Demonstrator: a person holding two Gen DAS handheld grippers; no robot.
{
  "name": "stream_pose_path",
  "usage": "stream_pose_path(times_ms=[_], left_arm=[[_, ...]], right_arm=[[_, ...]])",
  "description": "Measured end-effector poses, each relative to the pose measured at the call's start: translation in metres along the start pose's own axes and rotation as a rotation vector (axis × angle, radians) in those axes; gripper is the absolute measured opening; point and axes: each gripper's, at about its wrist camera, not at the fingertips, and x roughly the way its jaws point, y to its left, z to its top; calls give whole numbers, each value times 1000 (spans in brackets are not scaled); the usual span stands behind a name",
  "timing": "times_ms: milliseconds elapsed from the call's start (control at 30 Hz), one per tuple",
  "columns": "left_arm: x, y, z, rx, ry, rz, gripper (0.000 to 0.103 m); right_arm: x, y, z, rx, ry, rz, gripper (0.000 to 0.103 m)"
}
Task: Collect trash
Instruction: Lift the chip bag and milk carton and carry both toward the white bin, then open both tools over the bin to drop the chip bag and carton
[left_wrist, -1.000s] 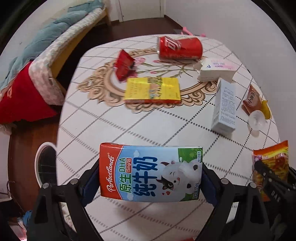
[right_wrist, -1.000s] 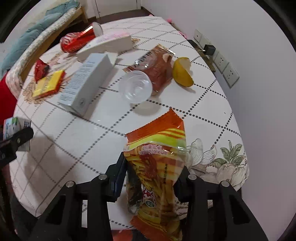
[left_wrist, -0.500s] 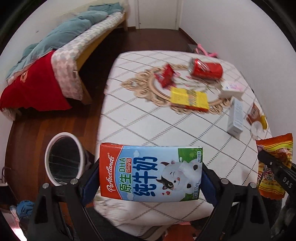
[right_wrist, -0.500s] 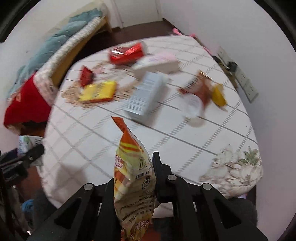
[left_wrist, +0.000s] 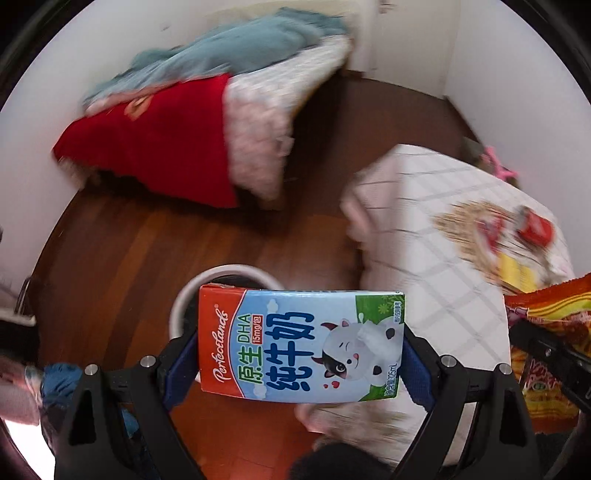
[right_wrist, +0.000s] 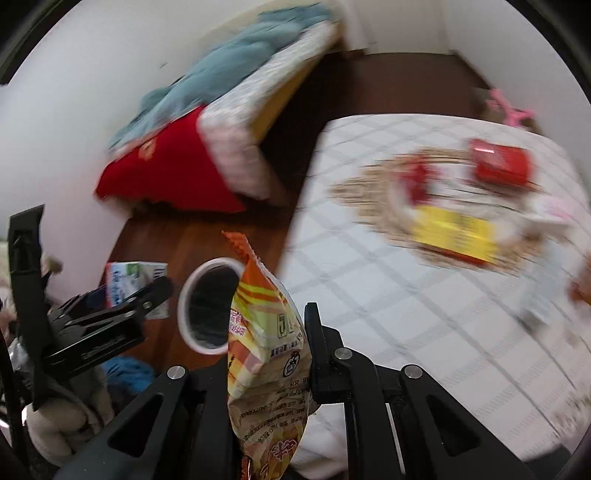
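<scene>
My left gripper (left_wrist: 299, 354) is shut on a blue and red milk carton (left_wrist: 299, 343), held sideways over the wooden floor just above a white-rimmed trash bin (left_wrist: 225, 275). My right gripper (right_wrist: 266, 354) is shut on an orange snack bag (right_wrist: 266, 332), held upright at the table's left edge beside the same bin (right_wrist: 207, 310). The left gripper with the carton (right_wrist: 125, 284) shows in the right wrist view, left of the bin. The snack bag also shows at the right edge of the left wrist view (left_wrist: 546, 314).
The round table (right_wrist: 369, 295) with a checked cloth carries a red can (right_wrist: 498, 166), a red wrapper (right_wrist: 417, 177), a yellow packet (right_wrist: 454, 236) and more blurred litter at the right. A bed (left_wrist: 236, 110) with red and teal covers stands at the back. Clothes lie on the floor at the lower left.
Both grippers have swung left, off the table toward the floor. The bin has come closer and now sits under the carton. The snack bag is now near the table's left edge.
</scene>
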Motion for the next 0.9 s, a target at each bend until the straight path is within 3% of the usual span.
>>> stream_pose_path(times_ms=[167, 300, 533, 700, 800, 867, 900], left_arm=[[55, 75, 8, -124, 90, -5, 91], [106, 124, 11, -226, 184, -71, 91], [186, 183, -6, -435, 363, -167, 93], [197, 203, -17, -520, 379, -184, 99], [193, 213, -24, -529, 367, -146, 99], [188, 215, -28, -516, 354, -91, 99], [182, 215, -31, -498, 346, -49, 99]], right_arm=[[83, 61, 25, -63, 100, 62, 11], [163, 96, 39, -76, 201, 80, 11], [284, 119, 41, -63, 362, 59, 11], [349, 122, 30, -39, 468, 53, 14], [371, 125, 23, -47, 524, 51, 46], [372, 127, 22, -59, 522, 58, 76], [371, 129, 21, -77, 513, 52, 78]])
